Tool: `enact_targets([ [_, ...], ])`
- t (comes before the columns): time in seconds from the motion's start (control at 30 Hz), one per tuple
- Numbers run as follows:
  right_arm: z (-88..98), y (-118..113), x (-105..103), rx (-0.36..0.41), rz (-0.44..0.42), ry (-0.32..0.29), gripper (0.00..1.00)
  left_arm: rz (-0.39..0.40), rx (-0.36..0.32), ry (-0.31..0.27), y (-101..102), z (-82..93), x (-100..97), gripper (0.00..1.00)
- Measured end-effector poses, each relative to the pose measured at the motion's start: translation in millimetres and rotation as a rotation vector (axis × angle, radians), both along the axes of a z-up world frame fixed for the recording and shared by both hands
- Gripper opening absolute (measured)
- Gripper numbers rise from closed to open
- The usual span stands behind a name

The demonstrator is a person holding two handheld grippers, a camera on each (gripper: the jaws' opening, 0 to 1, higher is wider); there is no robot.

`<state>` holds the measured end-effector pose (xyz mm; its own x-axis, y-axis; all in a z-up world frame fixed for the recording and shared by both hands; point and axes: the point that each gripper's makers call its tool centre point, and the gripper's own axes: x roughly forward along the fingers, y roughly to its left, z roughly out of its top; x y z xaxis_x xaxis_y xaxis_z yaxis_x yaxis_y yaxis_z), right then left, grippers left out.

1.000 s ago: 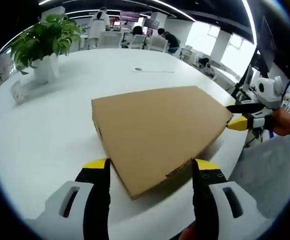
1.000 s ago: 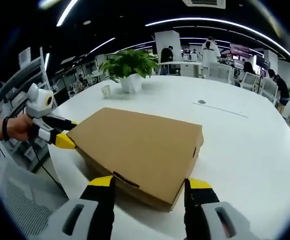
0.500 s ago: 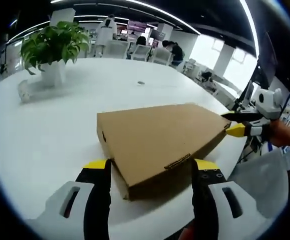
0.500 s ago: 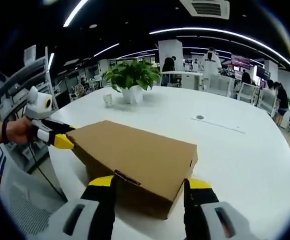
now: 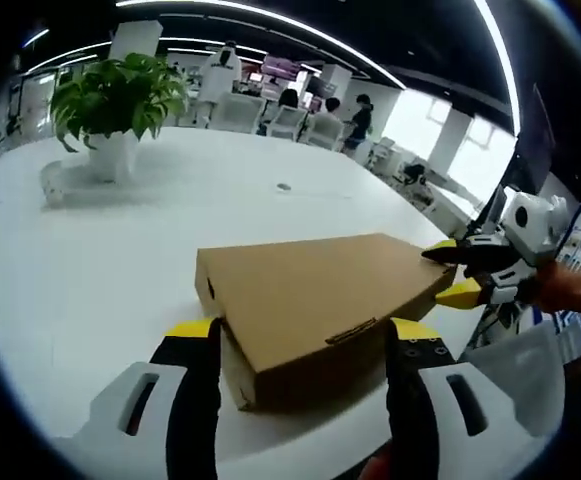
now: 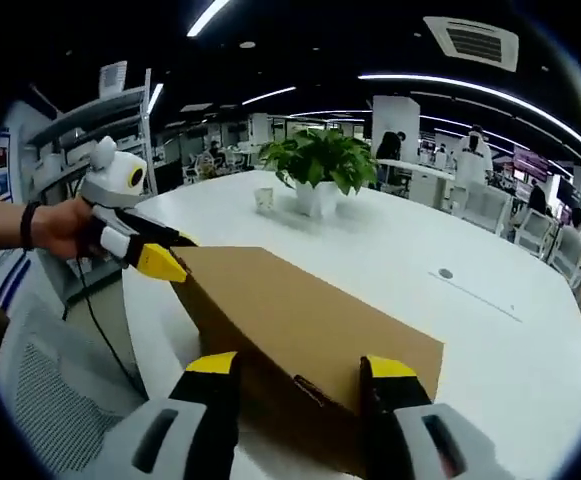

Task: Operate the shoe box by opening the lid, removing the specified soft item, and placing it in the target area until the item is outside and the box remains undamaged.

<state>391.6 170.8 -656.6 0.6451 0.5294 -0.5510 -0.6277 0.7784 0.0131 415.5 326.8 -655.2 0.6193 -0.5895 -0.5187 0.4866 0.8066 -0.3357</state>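
Two grippers flank the closed shoe box (image 5: 315,295) near the white table's (image 5: 100,260) edge: left gripper (image 5: 302,345) and right gripper (image 6: 290,385), jaws parted, straddle opposite corners. Bare tabletop extends toward a potted plant (image 5: 115,100).

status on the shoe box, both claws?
Left claw open, straddling the shoe box corner. Right claw open at the opposite end. Lid closed, box flat on white table. Nothing in the way.
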Motion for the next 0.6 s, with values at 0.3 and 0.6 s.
enact_targets([
  [0.3, 7.7, -36, 1, -0.013, -0.075, -0.041, 0.51, 0.015, -0.017, 0.015, -3, -11.4, 4.8, 0.63],
  [0.6, -26.8, -72, -20, -0.019, -0.150, 0.044, 0.60, 0.063, -0.109, 0.020, -6, -9.8, 2.1, 0.66],
])
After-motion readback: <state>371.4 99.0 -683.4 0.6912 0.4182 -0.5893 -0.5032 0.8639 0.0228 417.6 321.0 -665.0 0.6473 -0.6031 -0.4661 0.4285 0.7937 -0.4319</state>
